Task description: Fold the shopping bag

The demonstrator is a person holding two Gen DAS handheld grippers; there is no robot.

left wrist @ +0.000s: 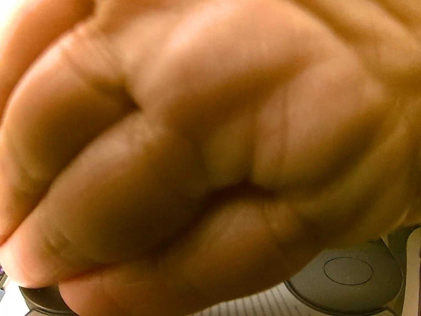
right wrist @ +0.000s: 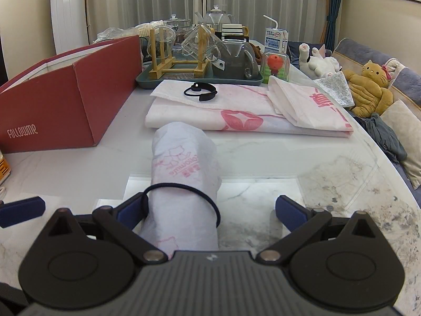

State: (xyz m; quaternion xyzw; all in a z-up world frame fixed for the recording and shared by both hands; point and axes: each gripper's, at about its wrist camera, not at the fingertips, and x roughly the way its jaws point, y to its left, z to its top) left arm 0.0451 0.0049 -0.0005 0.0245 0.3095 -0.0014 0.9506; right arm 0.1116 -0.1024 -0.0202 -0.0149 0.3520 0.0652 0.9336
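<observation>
Right wrist view: right hand-held gripper (right wrist: 211,212) is spread wide, gripping nothing. The rolled shopping bag (right wrist: 184,179) lies on the worktop (right wrist: 329,179) near its front edge, between the blue fingers (right wrist: 131,210), long axis running straight away from the gripper, approx. in line w/ it. A dark hair tie (right wrist: 184,197) rings the roll; the left pad touches the tie and roll, the right pad is well apart. Folded bags (right wrist: 236,115) lie beyond. Left wrist view is blocked by a blurred hand (left wrist: 197,131); left hand-held gripper state: can't tell. Right side looks nearer the roll.
</observation>
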